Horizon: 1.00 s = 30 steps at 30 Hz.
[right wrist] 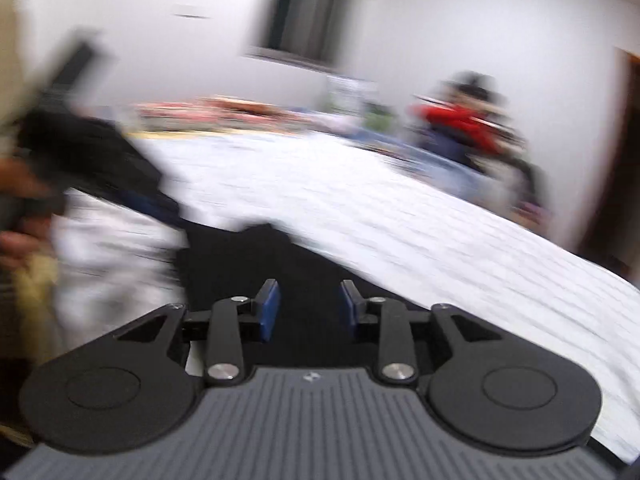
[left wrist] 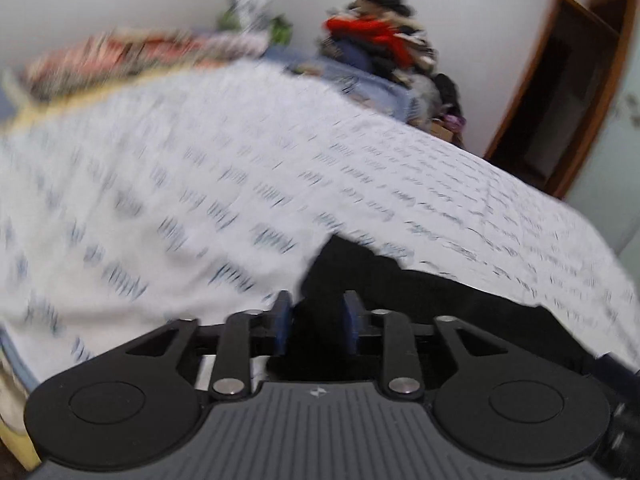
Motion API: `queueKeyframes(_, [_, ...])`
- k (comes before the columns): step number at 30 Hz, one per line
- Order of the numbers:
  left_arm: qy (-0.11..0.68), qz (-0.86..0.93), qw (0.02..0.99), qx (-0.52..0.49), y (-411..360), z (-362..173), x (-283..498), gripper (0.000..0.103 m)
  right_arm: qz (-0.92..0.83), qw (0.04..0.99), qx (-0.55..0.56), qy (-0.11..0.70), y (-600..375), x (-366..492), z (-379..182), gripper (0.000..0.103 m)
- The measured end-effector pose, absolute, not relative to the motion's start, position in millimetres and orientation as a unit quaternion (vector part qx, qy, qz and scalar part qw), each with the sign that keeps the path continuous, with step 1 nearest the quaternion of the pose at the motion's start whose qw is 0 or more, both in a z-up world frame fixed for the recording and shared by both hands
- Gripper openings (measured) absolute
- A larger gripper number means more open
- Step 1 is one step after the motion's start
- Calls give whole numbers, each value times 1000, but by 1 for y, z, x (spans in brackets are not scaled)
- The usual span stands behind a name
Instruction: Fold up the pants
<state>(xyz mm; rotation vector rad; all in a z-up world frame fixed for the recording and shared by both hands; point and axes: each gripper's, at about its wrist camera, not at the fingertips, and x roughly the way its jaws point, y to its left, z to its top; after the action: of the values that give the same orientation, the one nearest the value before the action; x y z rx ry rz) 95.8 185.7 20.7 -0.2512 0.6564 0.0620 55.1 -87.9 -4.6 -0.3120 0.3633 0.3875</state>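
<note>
The black pants lie on a bed with a white printed sheet. In the left wrist view my left gripper is over the near edge of the pants, its blue pads apart with dark cloth between them; I cannot tell if they pinch it. In the right wrist view my right gripper is open above the black pants, pads apart. The other gripper and the hand holding it show blurred at the left. Both views are motion-blurred.
A heap of clothes with a red garment stands at the bed's far end; it also shows in the right wrist view. Patterned bedding lies along the far side. A wooden doorway is at the right.
</note>
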Motion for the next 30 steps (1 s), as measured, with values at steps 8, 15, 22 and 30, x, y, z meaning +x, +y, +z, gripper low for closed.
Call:
queueKeyframes(8, [269,-110,955,51,39,17,99,81,39,950,-98,295,-212,36,-42,48])
queueKeyframes(15, [293,-78,938,168,-9,-52,91,81,15,949,-103,296,-240,-2,-48,66])
queueKeyframes(22, [322,-57,934,143,-11,-41,94,81,-103,958,-16,269,-306,-29,-44,103])
queueKeyframes(30, [325,-27,931,164,-31,-42,94,86,-101,950,82,284,-334,-24,-70,103])
